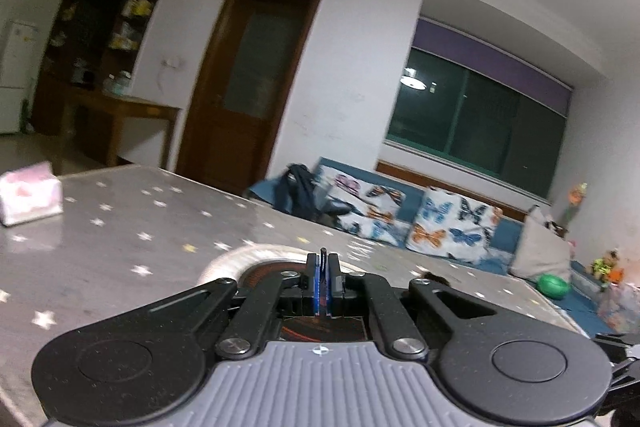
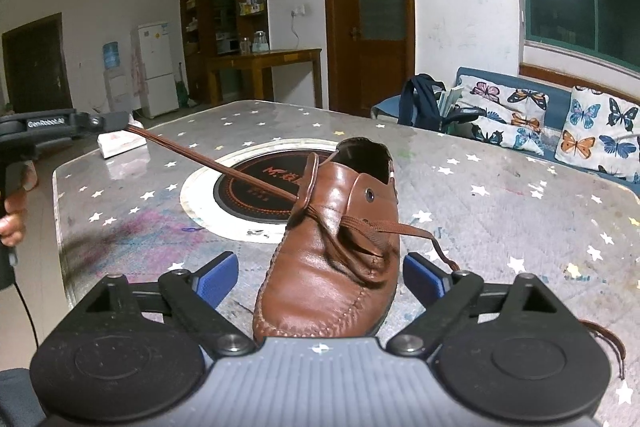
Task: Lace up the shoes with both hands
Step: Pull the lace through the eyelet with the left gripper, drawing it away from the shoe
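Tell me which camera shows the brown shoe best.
The right wrist view: the brown shoe stands whole on the table between the open right gripper fingers, its lace pulled taut to the left gripper. The left wrist view shows no shoe.

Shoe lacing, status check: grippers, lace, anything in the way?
Left gripper shut on the lace, pulled taut. Right gripper open, fingers either side of the shoe, not touching. Nothing in the way.
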Demonstrator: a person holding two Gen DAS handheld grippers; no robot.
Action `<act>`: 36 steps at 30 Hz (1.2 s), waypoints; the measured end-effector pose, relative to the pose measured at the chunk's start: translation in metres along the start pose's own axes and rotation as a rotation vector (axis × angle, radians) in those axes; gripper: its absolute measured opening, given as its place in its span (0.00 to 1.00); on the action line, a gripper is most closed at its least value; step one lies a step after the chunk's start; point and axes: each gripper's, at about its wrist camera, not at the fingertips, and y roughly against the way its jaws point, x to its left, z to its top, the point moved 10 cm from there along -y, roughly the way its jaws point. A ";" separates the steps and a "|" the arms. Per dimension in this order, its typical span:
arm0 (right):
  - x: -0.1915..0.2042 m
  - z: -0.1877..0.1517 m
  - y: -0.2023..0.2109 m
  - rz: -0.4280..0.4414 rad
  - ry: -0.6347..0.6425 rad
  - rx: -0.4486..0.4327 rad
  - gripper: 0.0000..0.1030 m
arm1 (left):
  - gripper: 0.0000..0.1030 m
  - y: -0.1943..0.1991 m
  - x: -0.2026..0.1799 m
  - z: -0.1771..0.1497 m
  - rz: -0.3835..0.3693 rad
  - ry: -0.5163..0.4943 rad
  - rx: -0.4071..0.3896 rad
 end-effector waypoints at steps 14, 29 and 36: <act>0.003 0.001 -0.001 0.000 0.003 -0.002 0.89 | 0.03 0.038 0.050 0.009 0.263 -0.062 -0.042; 0.000 0.006 -0.005 -0.010 0.009 -0.022 0.86 | 0.02 0.042 0.060 0.015 0.520 -0.229 -0.104; 0.000 0.007 -0.014 -0.015 0.004 -0.014 0.86 | 0.02 0.049 0.077 0.021 0.591 -0.256 -0.122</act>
